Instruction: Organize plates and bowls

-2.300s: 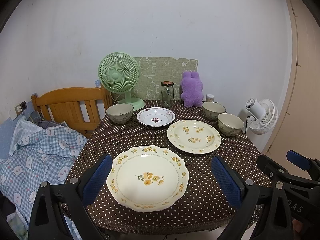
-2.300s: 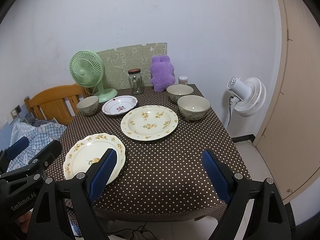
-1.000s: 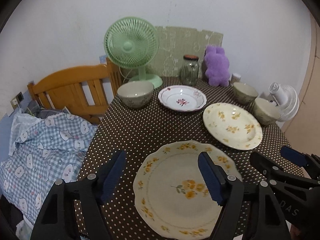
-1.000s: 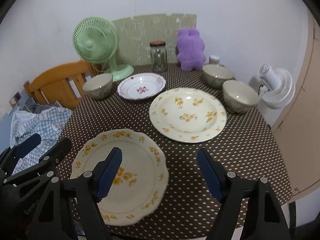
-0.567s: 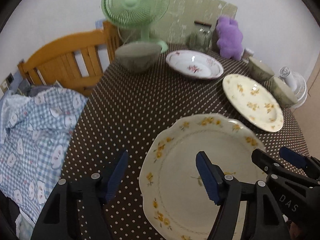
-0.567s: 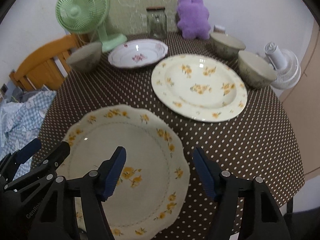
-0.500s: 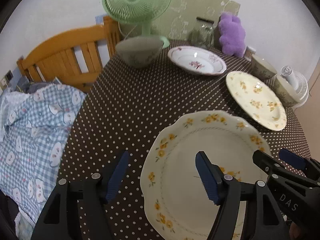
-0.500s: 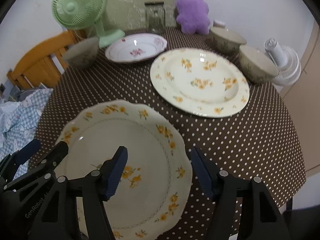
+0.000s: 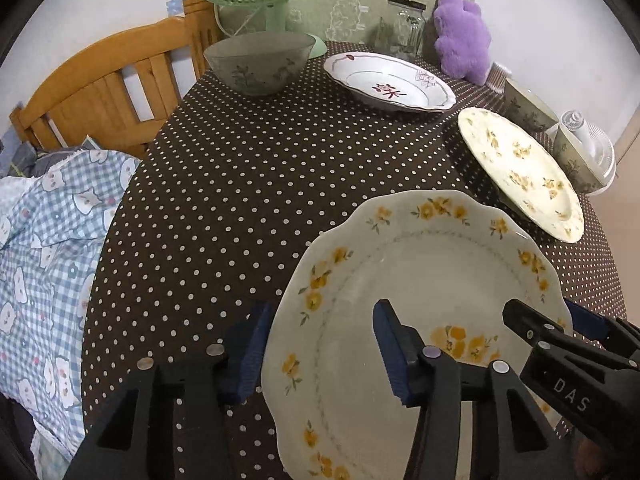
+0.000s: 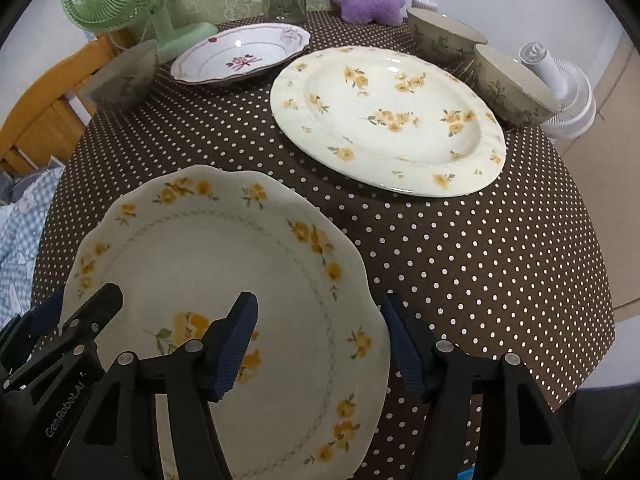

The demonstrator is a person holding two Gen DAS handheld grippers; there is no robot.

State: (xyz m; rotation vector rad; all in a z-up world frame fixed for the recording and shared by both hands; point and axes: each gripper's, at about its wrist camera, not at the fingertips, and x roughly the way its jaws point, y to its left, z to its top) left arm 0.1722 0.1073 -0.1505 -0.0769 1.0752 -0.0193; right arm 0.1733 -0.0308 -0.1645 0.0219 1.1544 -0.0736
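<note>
The scalloped cream plate with yellow flowers [image 9: 420, 300] lies at the near edge of the round table under a brown white-dotted cloth [image 9: 240, 184], its rim reaching almost to where the cloth falls away. The left gripper [image 9: 320, 344] straddles the plate's left rim, one blue pad outside on the cloth, the other over the glazed well; its jaws have just been closing but stand apart, not pressing the rim. The right gripper [image 10: 320, 344] straddles the right rim likewise, jaws apart. Bare cloth lies open left of the plate and between it and the round cream plate with scattered yellow flowers [image 10: 388, 120]. Behind stand a white shallow dish with a red flower [image 9: 390, 86], a grey-green ceramic bowl [image 9: 260, 64], a clear glass jar [image 9: 404, 28] and a fuzzy purple plush toy [image 9: 464, 44]. Only the left view shows the checked blue fabric [image 9: 44, 240] over the wooden chair [image 9: 100, 92]; the right view shows both bowls [image 10: 514, 88] at the far right edge whole.
</note>
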